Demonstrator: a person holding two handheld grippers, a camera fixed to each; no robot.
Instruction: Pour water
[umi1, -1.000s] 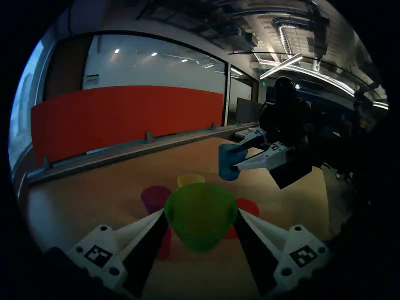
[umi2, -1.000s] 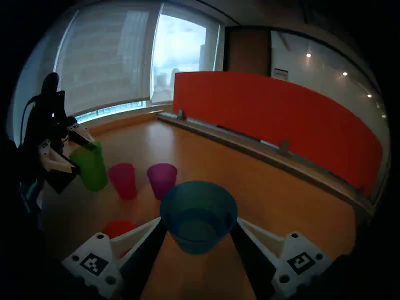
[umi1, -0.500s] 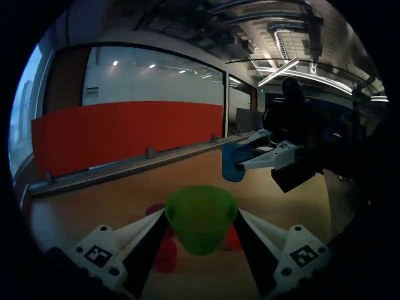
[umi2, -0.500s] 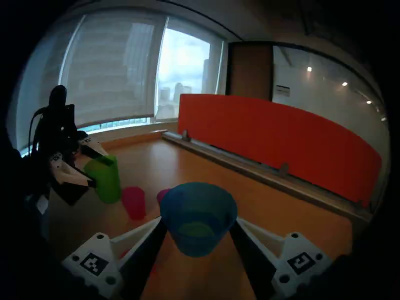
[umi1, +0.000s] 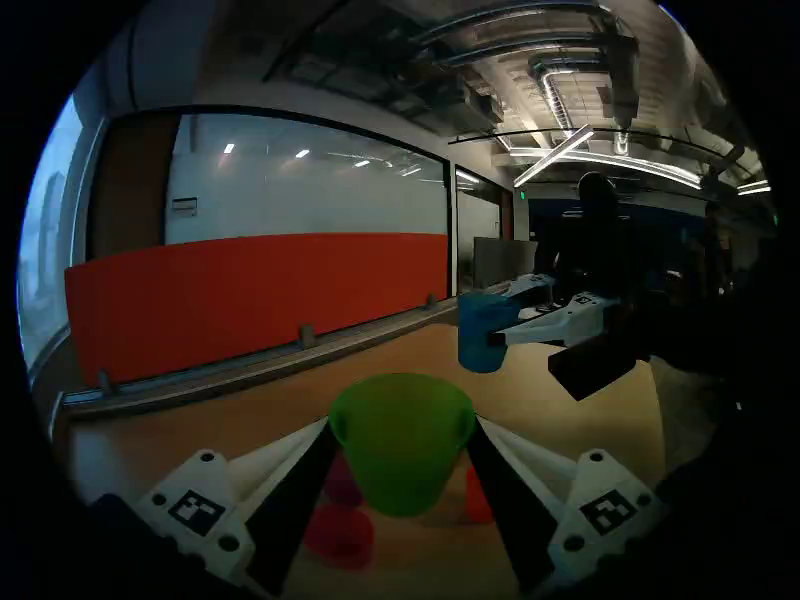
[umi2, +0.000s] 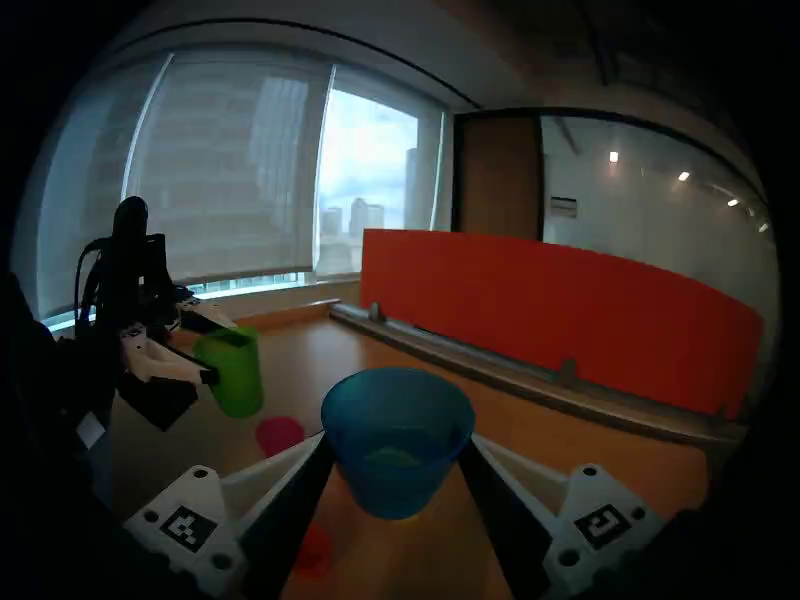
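Panelling in the form of a long orange partition (umi1: 250, 290) runs along the far edge of the wooden table (umi1: 180, 445) on the left of the left gripper view. At the centre, the left gripper (umi1: 400, 425) pinches a translucent green plastic cup (umi1: 402, 465) between its two white fingers (umi1: 285, 480), one pressing on each side, with the cup upright and its mouth towards the camera. Low behind this cup, three smaller plastic cups stand on the table: a pink cup (umi1: 340, 535) at the left, a purple cup (umi1: 345, 482) just beyond it, and a red cup (umi1: 477, 495) at the right. Farther right and higher, the right gripper (umi1: 495, 320) clamps an upright blue plastic cup (umi1: 480, 335) from the side, well apart from the green one. A dark figure stands behind it.

In the right gripper view, the left gripper is at the far left, gripping the green cup upright. Right of it are large windows (umi2: 250, 190) with pale blinds. The pink cup sits on the table just below and right of the green cup, and the red cup lies lower, beside the near left finger. At the centre, the right gripper's fingers squeeze the blue cup on both sides. A pale patch shows low inside the cup, but whether it is water cannot be told. The orange partition stretches away to the right.
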